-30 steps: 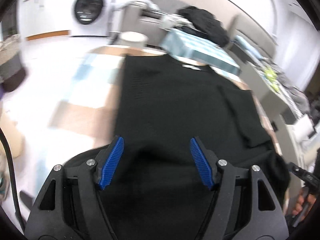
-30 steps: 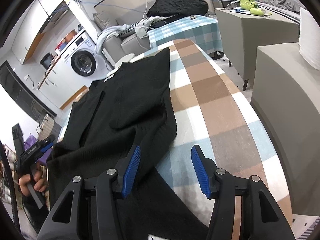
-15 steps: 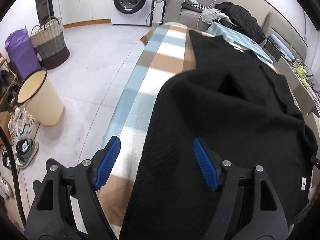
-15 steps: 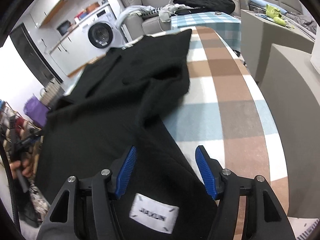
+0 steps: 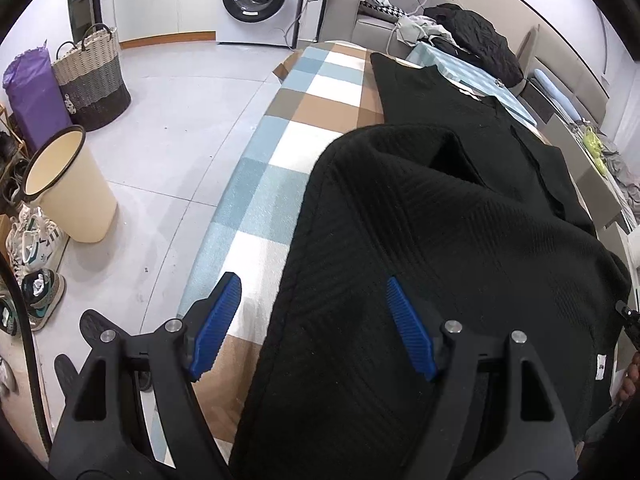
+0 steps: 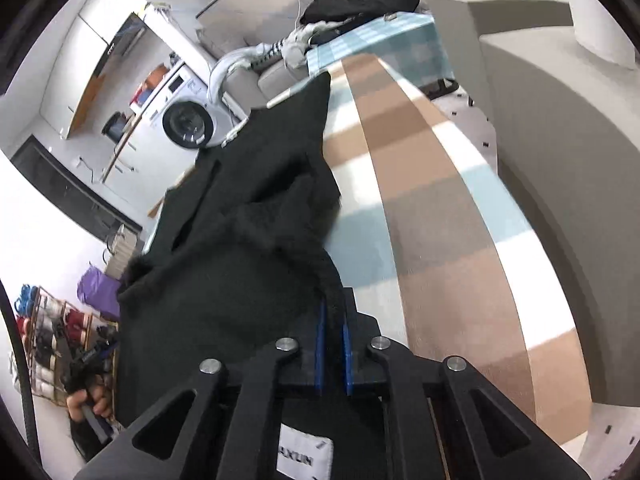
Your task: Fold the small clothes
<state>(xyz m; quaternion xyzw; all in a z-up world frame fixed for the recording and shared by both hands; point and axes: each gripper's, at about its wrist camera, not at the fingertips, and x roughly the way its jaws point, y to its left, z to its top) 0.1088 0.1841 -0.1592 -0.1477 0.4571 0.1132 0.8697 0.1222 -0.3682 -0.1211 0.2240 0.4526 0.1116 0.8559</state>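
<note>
From the left wrist view, the left gripper [image 5: 312,328] hovers with its blue pads spread wide, gripping nothing, above the near edge of a black knit sweater [image 5: 460,248] that lies along the checked table cover [image 5: 280,152]. The garment's near part is humped and doubled over towards the far half, which lies flat. The fold looks only begun: no neat crease shows, and smoothing and further folds remain. This view alone shows the cream bin [image 5: 68,188] and woven basket [image 5: 92,76] on the floor.

From the right wrist view, the right gripper [image 6: 332,348] has its pads pressed together on a bunched edge of the sweater, lifting it off the cover. Only here is that pinch visible, along with a white label [image 6: 304,458].
</note>
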